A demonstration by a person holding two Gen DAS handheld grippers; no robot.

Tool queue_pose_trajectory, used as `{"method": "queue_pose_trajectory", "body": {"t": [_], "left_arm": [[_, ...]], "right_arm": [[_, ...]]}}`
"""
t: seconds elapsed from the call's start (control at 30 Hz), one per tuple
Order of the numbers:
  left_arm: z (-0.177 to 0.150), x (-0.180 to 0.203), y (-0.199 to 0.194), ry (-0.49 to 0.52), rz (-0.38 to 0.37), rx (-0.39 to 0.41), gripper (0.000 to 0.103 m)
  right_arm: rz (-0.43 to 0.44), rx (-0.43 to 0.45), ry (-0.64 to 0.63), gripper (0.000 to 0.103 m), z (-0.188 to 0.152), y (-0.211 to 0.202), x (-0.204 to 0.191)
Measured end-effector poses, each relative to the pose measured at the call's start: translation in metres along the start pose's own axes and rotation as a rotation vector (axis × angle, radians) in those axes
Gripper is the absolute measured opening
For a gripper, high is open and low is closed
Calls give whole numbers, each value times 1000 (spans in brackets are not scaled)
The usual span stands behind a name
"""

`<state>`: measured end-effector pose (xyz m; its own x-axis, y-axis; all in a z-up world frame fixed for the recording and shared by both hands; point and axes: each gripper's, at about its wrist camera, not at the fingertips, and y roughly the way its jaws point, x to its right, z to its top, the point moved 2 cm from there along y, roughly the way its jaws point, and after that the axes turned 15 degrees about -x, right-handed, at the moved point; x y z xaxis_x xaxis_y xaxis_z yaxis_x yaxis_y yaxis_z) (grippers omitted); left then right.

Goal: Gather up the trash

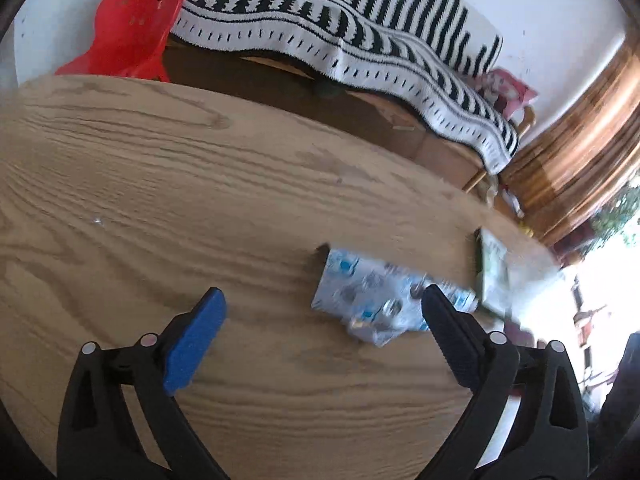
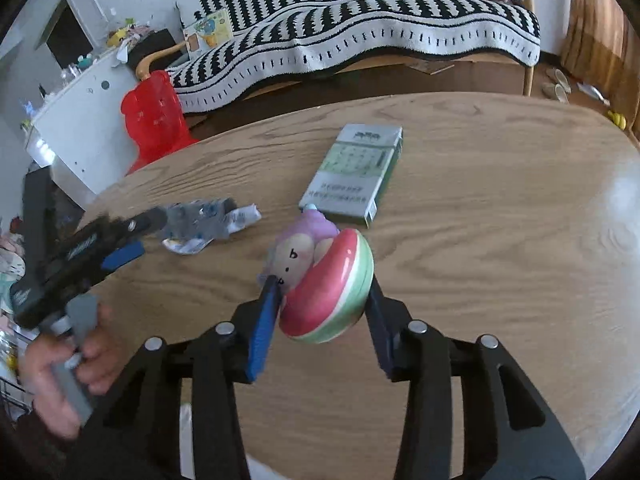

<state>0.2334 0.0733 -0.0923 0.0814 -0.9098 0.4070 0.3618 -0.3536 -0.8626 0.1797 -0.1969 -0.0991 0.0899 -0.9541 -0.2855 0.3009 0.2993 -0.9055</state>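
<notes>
A crumpled blue-and-white wrapper lies on the wooden table. My left gripper hovers open just before it, the right fingertip over the wrapper's near edge and nothing between the pads. In the right wrist view the same wrapper lies at the left, with the left gripper above it, held by a person's hand. My right gripper is shut on a watermelon-slice toy with a purple figure on it. A green-and-white box lies flat behind the toy, also seen as the box beside the wrapper.
Beyond the table's far edge stand a red plastic stool and a sofa under a black-and-white striped blanket. A cluttered white cabinet is at the left. Bare tabletop spreads to the right.
</notes>
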Motion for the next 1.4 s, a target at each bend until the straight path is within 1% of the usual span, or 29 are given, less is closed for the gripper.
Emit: {"method": "queue_pose_trajectory", "body": {"t": [0.1, 0.2, 0.23, 0.27, 0.33, 0.37, 0.4, 0.43, 0.47, 0.57, 0.6, 0.63, 0.7, 0.73, 0.77, 0.8, 0.83, 0.87, 0.9, 0.93, 0.97, 1.0, 1.07, 1.13, 1.2, 1.23, 1.27, 1.33, 1.4], "left_arm": [[6, 0, 3, -32, -52, 17, 96], [6, 7, 6, -10, -74, 8, 96], [4, 10, 6, -11, -91, 4, 92], [2, 12, 7, -16, -123, -6, 83], [-1, 16, 11, -16, -154, -51, 28], [-2, 17, 11, -13, -170, -64, 19], [-5, 19, 8, -10, -193, -63, 6], [-7, 22, 2, -5, -194, -42, 0], [-9, 23, -3, -3, -192, -26, 0], [-18, 39, -29, 40, -244, 23, 0], [-21, 46, -35, 59, -241, 36, 0], [-23, 53, -41, 83, -228, 52, 0], [-25, 68, -53, 148, -170, 91, 0], [-22, 73, -54, 168, -149, 100, 1], [-18, 77, -51, 184, -138, 86, 1], [-15, 79, -47, 196, -135, 65, 13], [-11, 84, -41, 217, -131, 43, 53], [-8, 88, -35, 248, -110, 29, 67], [-5, 96, -30, 302, -38, 41, 87], [-2, 103, -27, 347, 27, 63, 88], [1, 110, -23, 398, 76, 62, 88], [6, 118, -14, 454, 111, 32, 88], [13, 128, -4, 513, 155, 17, 87], [19, 139, 10, 581, 180, -13, 87], [24, 143, 23, 607, 201, -31, 87], [27, 143, 28, 608, 203, -39, 85], [30, 142, 33, 605, 202, -51, 83], [34, 139, 44, 587, 197, -73, 70], [35, 139, 53, 587, 187, -92, 66]], "right_arm": [[2, 5, 4, 42, -13, -12, 4], [-3, 17, 6, 43, -27, -29, 7], [-9, 28, 9, 43, -32, -38, 11], [-12, 34, 10, 43, -37, -44, 14], [-23, 50, 16, 43, -45, -57, 19], [-27, 57, 21, 43, -48, -63, 21], [-29, 64, 28, 43, -52, -71, 25], [-29, 68, 31, 43, -55, -75, 28], [-31, 72, 34, 43, -59, -79, 30], [-46, 82, 34, 43, -70, -94, 36], [-52, 85, 36, 43, -75, -99, 39], [-56, 86, 37, 43, -80, -103, 41], [-54, 93, 42, 44, -90, -112, 48], [-48, 94, 45, 44, -94, -115, 49], [-44, 93, 46, 44, -100, -118, 52], [-48, 91, 46, 44, -103, -120, 53], [-54, 88, 45, 45, -108, -122, 56], [-61, 82, 42, 45, -113, -123, 57], [-70, 74, 37, 45, -118, -124, 60], [-78, 71, 33, 45, -121, -125, 61], [-87, 69, 30, 45, -124, -126, 63], [-97, 65, 24, 45, -128, -129, 66], [-107, 63, 20, 46, -131, -131, 70], [-111, 64, 25, 46, -134, -134, 75], [-115, 64, 28, 46, -138, -137, 80], [-118, 63, 29, 46, -139, -138, 82], [-120, 61, 29, 46, -141, -139, 84], [-126, 57, 28, 46, -144, -140, 88], [-131, 55, 30, 46, -147, -141, 90]]}}
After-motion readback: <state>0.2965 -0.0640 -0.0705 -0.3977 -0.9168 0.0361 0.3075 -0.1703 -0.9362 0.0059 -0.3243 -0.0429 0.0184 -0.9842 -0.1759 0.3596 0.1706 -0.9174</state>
